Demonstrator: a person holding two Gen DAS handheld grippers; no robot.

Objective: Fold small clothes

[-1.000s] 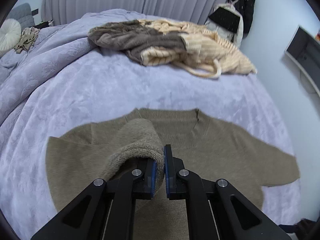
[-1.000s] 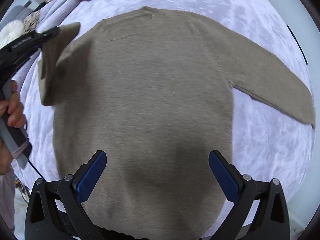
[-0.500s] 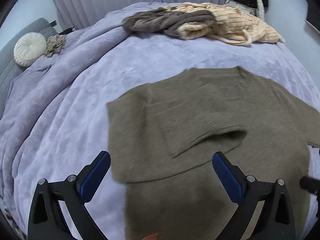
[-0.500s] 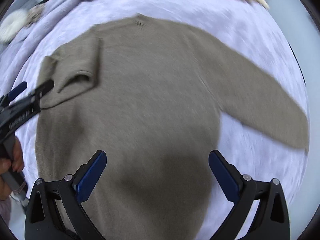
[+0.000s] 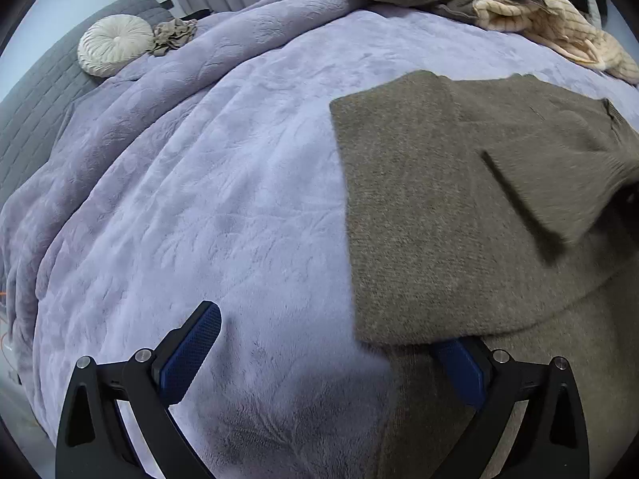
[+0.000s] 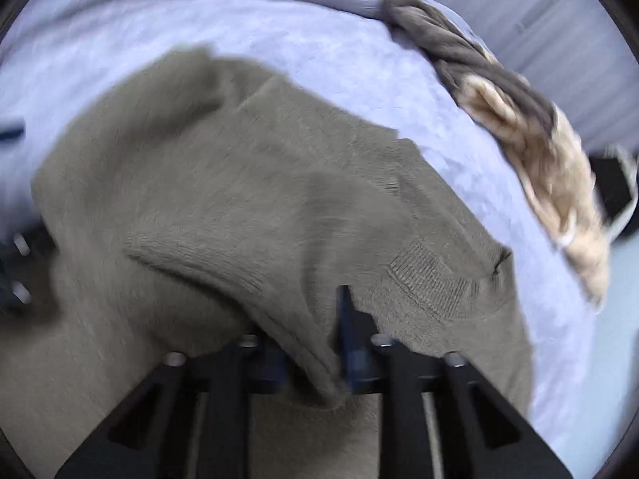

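Both looking steeply down, close over the bed (image 5: pixel 239 199); sharing the brown sweater (image 5: pixel 439 219) and heaped clothes (image 6: pixel 519 127).

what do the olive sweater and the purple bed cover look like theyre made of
Olive sweater: a soft, matte knit, probably wool or acrylic; fuzzy nap and a ribbed cuff show. Purple bed cover: plush fleece or velvet, likely synthetic; faint sheen and embossed leafy pattern.
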